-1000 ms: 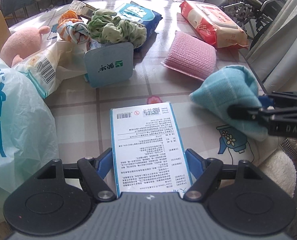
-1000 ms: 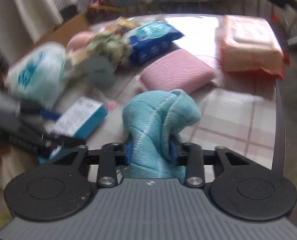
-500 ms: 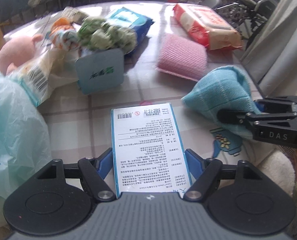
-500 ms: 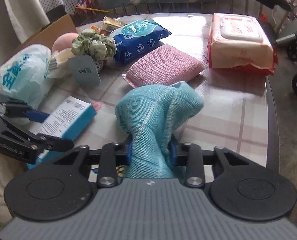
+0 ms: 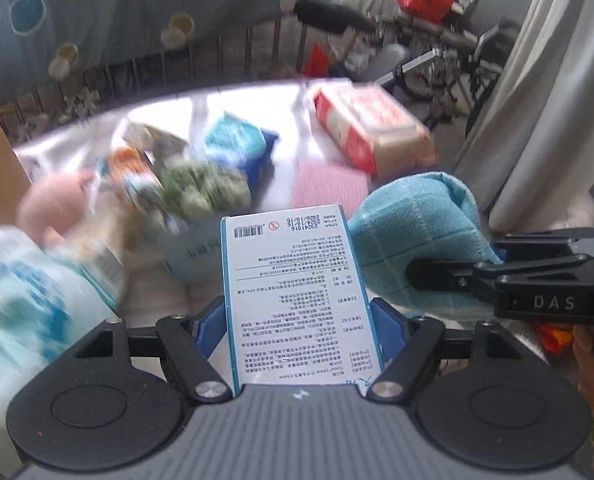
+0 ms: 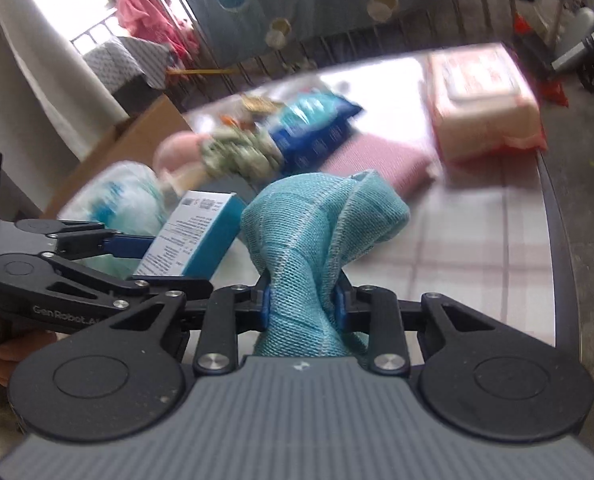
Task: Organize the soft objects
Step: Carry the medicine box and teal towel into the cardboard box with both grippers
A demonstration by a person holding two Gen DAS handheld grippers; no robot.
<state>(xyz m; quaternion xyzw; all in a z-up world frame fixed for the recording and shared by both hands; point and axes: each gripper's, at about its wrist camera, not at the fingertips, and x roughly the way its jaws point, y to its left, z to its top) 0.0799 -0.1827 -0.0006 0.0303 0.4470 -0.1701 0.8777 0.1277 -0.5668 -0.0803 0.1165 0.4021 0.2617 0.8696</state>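
A blue-and-white printed box (image 5: 293, 280) is lifted off the table with my left gripper (image 5: 299, 324) shut on its sides. The same box (image 6: 201, 220) shows at the left in the right wrist view. A teal knitted cloth (image 6: 321, 216) is bunched between the blue pads of my right gripper (image 6: 302, 300). Those jaws are closing, and they squeeze the cloth into a narrow neck. The cloth (image 5: 409, 220) hangs in the air just right of the box, both above the table's near edge.
On the checked table (image 6: 497, 248) lie a pink sponge pad (image 6: 377, 160), a red wipes pack (image 6: 481, 96), a blue wipes pack (image 6: 313, 124), green scrunchies (image 6: 237, 156), a pink plush toy (image 6: 177, 152) and a plastic bag (image 6: 117, 196). A cardboard box (image 6: 137, 140) stands at the left.
Both grippers have risen from the table, one carrying the box and the other the cloth. The right jaws have tightened on the cloth. The views now tilt up toward the room.
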